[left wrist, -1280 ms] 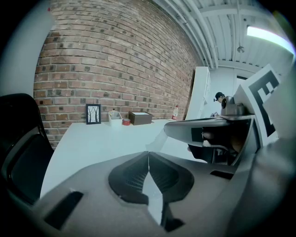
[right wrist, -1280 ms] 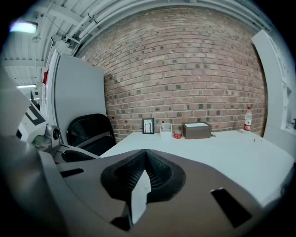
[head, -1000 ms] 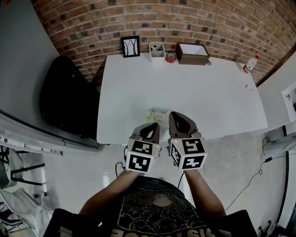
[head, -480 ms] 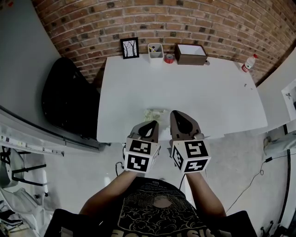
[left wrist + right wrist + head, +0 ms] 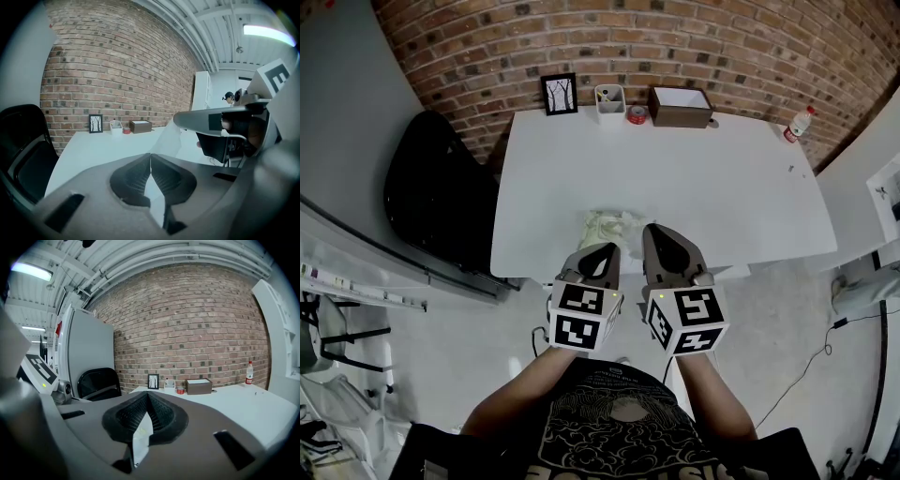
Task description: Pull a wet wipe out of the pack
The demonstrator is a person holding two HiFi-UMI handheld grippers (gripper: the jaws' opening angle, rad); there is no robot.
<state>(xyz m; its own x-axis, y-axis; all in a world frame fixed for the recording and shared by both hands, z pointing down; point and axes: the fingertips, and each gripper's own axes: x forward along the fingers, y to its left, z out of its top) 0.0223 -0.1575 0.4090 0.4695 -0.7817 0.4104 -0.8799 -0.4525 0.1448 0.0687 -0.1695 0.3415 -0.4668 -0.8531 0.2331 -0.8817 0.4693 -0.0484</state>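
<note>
1. White worktop [image 5: 675, 169] fills the middle of the head view.
   - The pack [image 5: 609, 228] lies near the front edge. It looks pale and crumpled.
   - The left gripper [image 5: 602, 253] and the right gripper [image 5: 660, 236] sit side by side on the near side of the pack. Their tips are close to it.
   - At the far edge stand a picture frame [image 5: 560, 94], a white cup [image 5: 610, 101], a small red thing [image 5: 637, 114] and a brown box [image 5: 681, 106].
   - A bottle [image 5: 794, 125] stands far off at the right corner.
   - A brick wall [image 5: 675, 47] is behind the worktop. A black chair [image 5: 431, 206] stands at the left, and the floor is grey.

2. The left gripper view shows the jaws pressed together on a thin pale sheet.
   - I think this sheet is the wet wipe [image 5: 169, 140].
   - It runs up from the jaws to the tip of the right gripper.
   - You can see through it a little.

3. The right gripper view shows these jaws pressed together too. They hold a white strip [image 5: 140, 439] with a small yellow mark.
   - The strip hangs down under the jaws.
   - I cannot tell if it is the same wipe or an edge of the pack.

4. I think the pulling step is going on now.
   - Next, one gripper needs to keep the pack down.
   - The other gripper needs to draw the wipe up and away.
   - A slow, steady pull looks best, so the wipe does not tear or drag a second one out.
</note>
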